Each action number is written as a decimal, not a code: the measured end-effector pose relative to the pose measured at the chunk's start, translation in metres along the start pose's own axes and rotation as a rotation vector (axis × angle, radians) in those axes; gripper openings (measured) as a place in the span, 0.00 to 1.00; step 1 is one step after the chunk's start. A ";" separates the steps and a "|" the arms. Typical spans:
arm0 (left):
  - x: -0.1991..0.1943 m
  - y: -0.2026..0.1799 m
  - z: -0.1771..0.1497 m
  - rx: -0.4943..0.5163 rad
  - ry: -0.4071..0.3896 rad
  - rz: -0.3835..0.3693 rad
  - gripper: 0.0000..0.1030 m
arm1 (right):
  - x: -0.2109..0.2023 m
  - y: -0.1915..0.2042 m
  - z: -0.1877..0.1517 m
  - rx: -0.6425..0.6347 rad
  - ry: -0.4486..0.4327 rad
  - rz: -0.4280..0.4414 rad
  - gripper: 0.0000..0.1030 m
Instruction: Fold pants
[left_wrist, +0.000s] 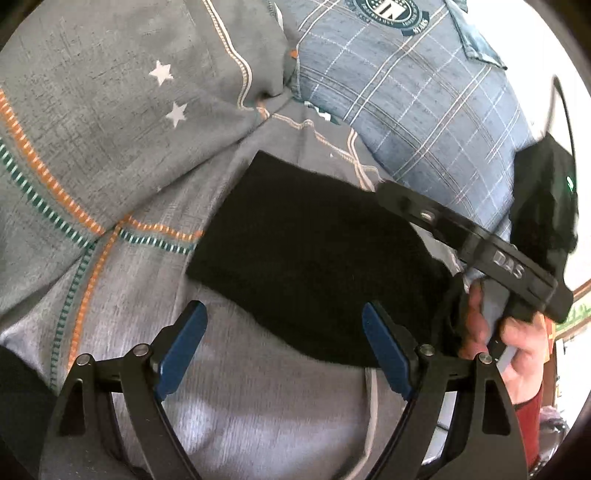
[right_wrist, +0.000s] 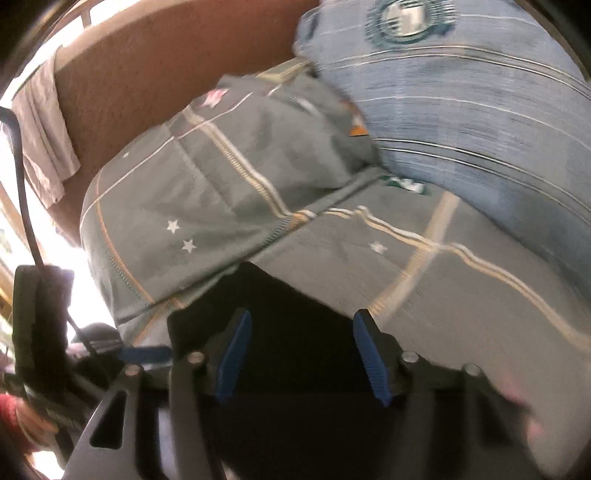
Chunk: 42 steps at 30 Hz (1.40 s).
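Note:
The black pants (left_wrist: 306, 251) lie folded into a compact dark rectangle on the grey bed sheet (left_wrist: 258, 406). My left gripper (left_wrist: 284, 332) is open and empty, its blue pads just at the near edge of the pants. In the left wrist view the right gripper's black body (left_wrist: 480, 243) reaches over the right side of the pants, held by a hand (left_wrist: 517, 339). In the right wrist view the pants (right_wrist: 295, 332) lie right under my open, empty right gripper (right_wrist: 301, 339). The left gripper (right_wrist: 144, 354) shows at the lower left there.
A grey pillow with stars and striped lines (left_wrist: 122, 122) lies at the left back, also in the right wrist view (right_wrist: 207, 192). A blue plaid pillow (left_wrist: 406, 110) lies at the right back. A brown headboard (right_wrist: 166, 55) with a pale cloth (right_wrist: 44, 140) hung over it stands behind.

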<state>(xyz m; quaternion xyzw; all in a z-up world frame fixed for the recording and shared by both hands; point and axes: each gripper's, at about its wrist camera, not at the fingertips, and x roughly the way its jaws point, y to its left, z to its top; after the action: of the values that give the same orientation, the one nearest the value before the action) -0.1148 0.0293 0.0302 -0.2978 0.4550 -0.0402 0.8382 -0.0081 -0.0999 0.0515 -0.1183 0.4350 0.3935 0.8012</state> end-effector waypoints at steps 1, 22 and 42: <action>0.001 0.000 0.001 0.001 -0.004 -0.002 0.84 | 0.009 0.002 0.006 -0.013 0.019 0.014 0.58; -0.060 -0.100 0.013 0.358 -0.215 -0.262 0.38 | -0.076 -0.037 0.003 0.108 -0.189 0.200 0.12; 0.032 -0.251 -0.064 0.889 0.237 -0.464 0.81 | -0.237 -0.180 -0.205 0.617 -0.333 -0.209 0.33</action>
<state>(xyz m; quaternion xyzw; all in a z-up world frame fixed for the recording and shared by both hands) -0.0954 -0.2165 0.1149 0.0008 0.4080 -0.4481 0.7954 -0.0738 -0.4530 0.0895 0.1510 0.3823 0.1739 0.8949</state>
